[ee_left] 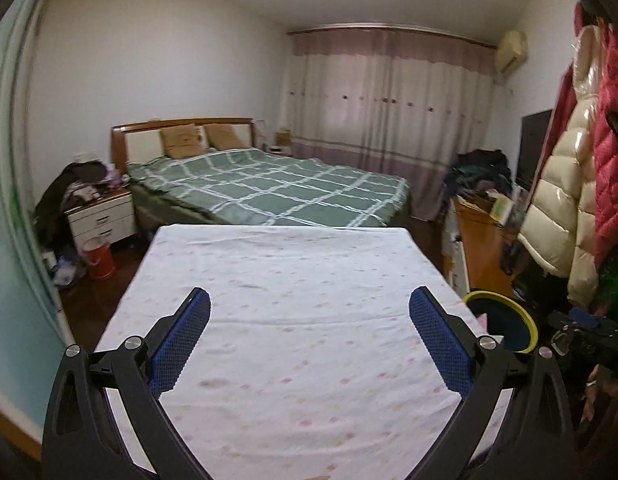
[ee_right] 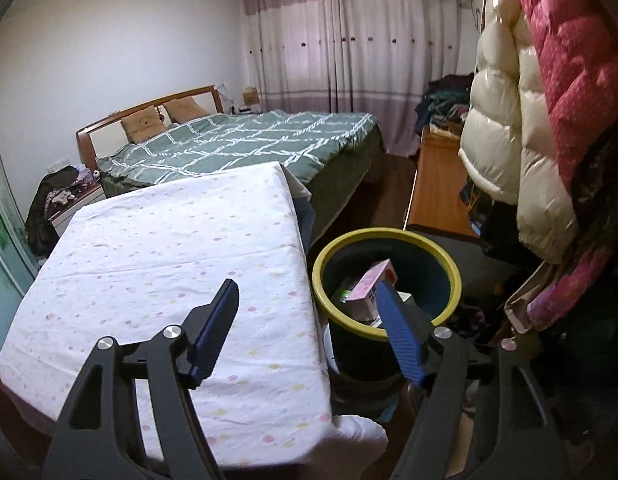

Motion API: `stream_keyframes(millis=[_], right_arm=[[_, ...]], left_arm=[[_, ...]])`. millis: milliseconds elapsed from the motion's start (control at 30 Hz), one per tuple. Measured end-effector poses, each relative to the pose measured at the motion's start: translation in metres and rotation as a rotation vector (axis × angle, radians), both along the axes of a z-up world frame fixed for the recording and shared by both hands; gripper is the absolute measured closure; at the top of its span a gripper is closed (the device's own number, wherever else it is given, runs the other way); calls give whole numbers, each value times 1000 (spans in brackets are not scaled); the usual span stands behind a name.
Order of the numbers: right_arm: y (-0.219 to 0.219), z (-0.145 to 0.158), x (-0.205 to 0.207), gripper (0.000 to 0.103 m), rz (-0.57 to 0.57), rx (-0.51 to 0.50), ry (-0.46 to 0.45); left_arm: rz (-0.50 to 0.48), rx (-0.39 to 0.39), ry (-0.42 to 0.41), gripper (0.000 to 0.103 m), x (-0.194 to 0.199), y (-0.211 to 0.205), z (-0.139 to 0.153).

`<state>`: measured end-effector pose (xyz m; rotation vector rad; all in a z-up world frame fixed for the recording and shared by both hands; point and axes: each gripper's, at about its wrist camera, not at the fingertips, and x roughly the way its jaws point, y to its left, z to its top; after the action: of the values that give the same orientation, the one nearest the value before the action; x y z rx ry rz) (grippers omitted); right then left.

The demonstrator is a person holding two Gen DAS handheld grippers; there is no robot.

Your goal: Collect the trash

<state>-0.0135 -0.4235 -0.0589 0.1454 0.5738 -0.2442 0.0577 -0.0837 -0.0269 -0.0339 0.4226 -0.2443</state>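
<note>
Bedroom seen from the left wrist: the left gripper [ee_left: 309, 316] is hovering with its jaws spread wide and empty over a table [ee_left: 293, 280] draped in a white spotted cloth. A green plaid bed [ee_left: 277, 188] is standing beyond it, before closed curtains [ee_left: 389, 120]. Only a sliver of the yellow-rimmed bin [ee_left: 505, 320] is showing at the table's right edge.

Right wrist: the right gripper [ee_right: 309, 304] is hanging partly open and empty, straddling the table edge. The bin is holding a pink carton [ee_right: 373, 278] and other trash, half hidden by the right finger. Coats [ee_right: 521, 120] are crowding the right side.

A wooden-framed bed with green checked bedding [ee_left: 269, 188] is seen at twelve o'clock, pink-and-white drawn curtains [ee_left: 389, 108] at one o'clock.
</note>
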Motion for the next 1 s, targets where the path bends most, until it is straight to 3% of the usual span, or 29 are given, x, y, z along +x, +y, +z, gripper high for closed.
stream_keyframes(millis=[300, 1000], right_arm=[[24, 7, -9, 35, 33, -34, -13], [32, 9, -3, 34, 58, -29, -12]], left_arm=[[36, 5, 38, 5, -12, 34, -19], [62, -7, 30, 5, -7, 39, -13]])
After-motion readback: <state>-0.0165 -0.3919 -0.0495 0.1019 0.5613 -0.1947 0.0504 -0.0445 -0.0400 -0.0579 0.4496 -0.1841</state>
